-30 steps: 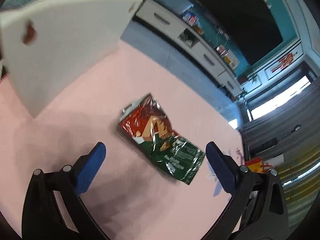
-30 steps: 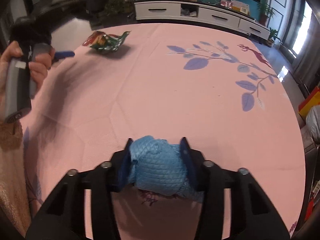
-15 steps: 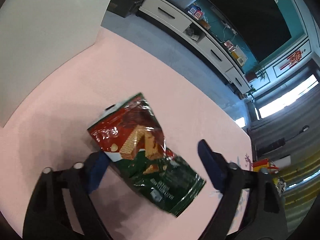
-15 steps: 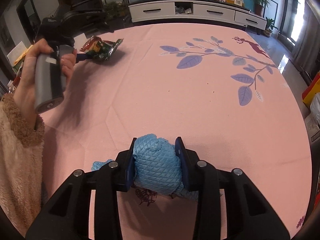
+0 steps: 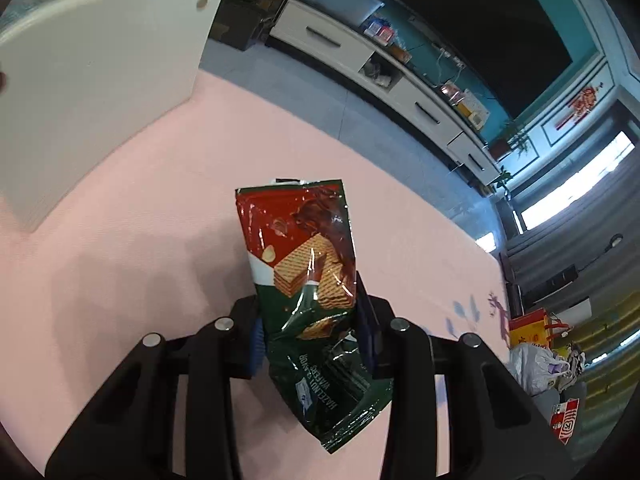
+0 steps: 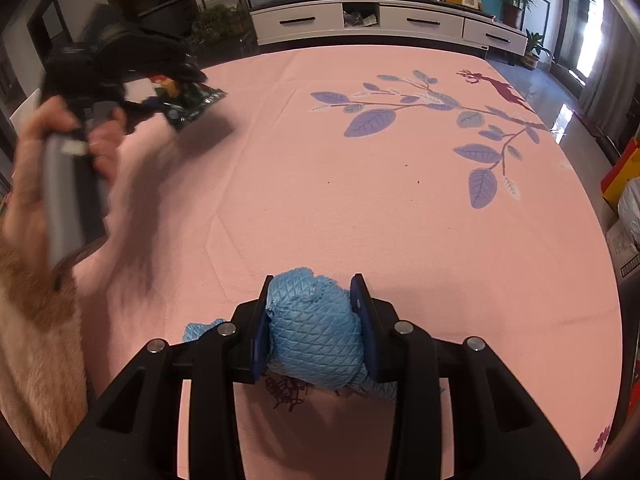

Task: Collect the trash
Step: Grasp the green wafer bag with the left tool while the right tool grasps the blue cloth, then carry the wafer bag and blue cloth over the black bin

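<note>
A red and green wafer wrapper [image 5: 304,264] stands crumpled between the blue pads of my left gripper [image 5: 310,336]. Its jaws are closing and the pads press on the wrapper's middle, above the pink mat [image 5: 160,200]. In the right wrist view a hand holds that left gripper [image 6: 160,96] at the far left, blurred, with the wrapper [image 6: 192,100] in it. My right gripper [image 6: 314,320] is shut on a blue quilted wad [image 6: 314,332] low over the pink mat [image 6: 360,220]; a loose end trails to the left.
A white block [image 5: 100,80] stands at the mat's left edge. A long white TV cabinet [image 6: 380,20] runs along the far wall. Bags and boxes [image 5: 536,356] lie beyond the mat's right edge. A fluffy sleeve [image 6: 36,340] fills the lower left.
My left gripper came down over the wrapper, its jaws closed from wide apart onto it, and the wrapper now stands up between the pads. The right gripper stays shut on the blue wad.
</note>
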The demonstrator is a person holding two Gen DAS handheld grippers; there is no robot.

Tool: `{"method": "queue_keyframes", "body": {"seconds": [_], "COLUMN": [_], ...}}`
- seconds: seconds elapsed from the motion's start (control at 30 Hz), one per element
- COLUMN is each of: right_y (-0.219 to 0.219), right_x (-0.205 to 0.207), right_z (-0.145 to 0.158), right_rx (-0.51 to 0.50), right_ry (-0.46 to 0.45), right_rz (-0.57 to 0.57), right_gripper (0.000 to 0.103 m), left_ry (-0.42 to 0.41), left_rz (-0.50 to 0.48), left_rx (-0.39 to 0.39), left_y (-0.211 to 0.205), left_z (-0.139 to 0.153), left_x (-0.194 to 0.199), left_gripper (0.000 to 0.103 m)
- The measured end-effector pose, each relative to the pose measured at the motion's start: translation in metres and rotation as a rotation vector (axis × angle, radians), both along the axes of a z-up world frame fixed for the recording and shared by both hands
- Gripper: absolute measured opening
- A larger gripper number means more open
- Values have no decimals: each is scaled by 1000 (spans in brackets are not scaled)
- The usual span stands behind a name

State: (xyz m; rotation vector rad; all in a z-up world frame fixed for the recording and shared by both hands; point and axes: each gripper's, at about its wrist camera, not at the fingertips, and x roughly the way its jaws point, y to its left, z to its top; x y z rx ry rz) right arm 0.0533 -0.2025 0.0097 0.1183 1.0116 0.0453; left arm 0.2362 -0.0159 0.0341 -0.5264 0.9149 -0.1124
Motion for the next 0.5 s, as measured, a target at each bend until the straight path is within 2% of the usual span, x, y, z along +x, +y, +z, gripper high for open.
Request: {"method": "queue_keyframes", "body": {"seconds": [0.1,0.23,0.33,0.5], "right_y": [-3,-13,-29,-55], "right_x": [-5,-19,-36,-71], "right_z": [6,25,51,99], "right_rx": [2,26,42,32], "right_ry": [-19,-52,-85,-173], "right_rz": [-13,-33,-62,-104], "right_gripper": [37,37,37,38], "left_ry": [-44,-124,-177,-253], "left_rz": [-18,-51,-88,-164], "left_rx": [20,122,166,175], "left_y": [-5,-15,-26,-51], "left_z": [23,59,85,114], "left_x": [-36,-92,-135,-201], "left_gripper": [37,37,37,37]}}
